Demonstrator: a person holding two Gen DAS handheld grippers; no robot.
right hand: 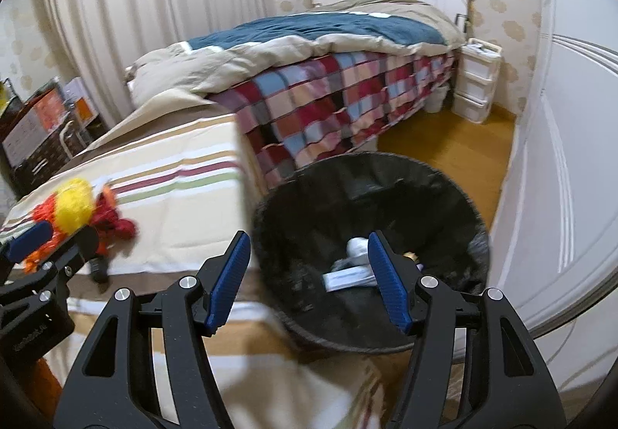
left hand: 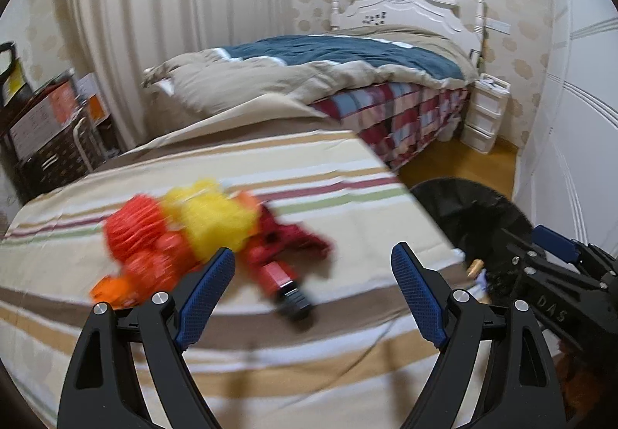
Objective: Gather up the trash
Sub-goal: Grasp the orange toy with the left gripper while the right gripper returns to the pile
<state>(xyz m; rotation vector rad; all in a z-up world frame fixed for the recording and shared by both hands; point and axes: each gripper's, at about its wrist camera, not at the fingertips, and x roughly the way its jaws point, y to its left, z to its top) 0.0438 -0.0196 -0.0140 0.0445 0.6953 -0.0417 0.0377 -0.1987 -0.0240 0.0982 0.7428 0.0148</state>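
Left gripper (left hand: 313, 274): I have its fingers spread wide with nothing between them, hanging over the striped bed (left hand: 270, 166), aimed just right of the toy pile.
Right gripper (right hand: 305, 278): fingers apart and empty, poised over the mouth of the bin (right hand: 270, 197) — I read that as a drop just made, since the scraps lie straight below.
Bin: black-lined, round, standing on the floor tight against the bed's edge, so anything lifted off the cover has a short trip.
Bin contents: white crumpled paper (right hand: 353, 247), a flat white strip (right hand: 347, 280), and something small and tan by the right finger; too blurred for me to name.
Toy pile (left hand: 185, 232): orange, yellow and red plush-and-plastic heap on the cover, well apart from the bin — possibly my next pick, though I can't say it's trash.
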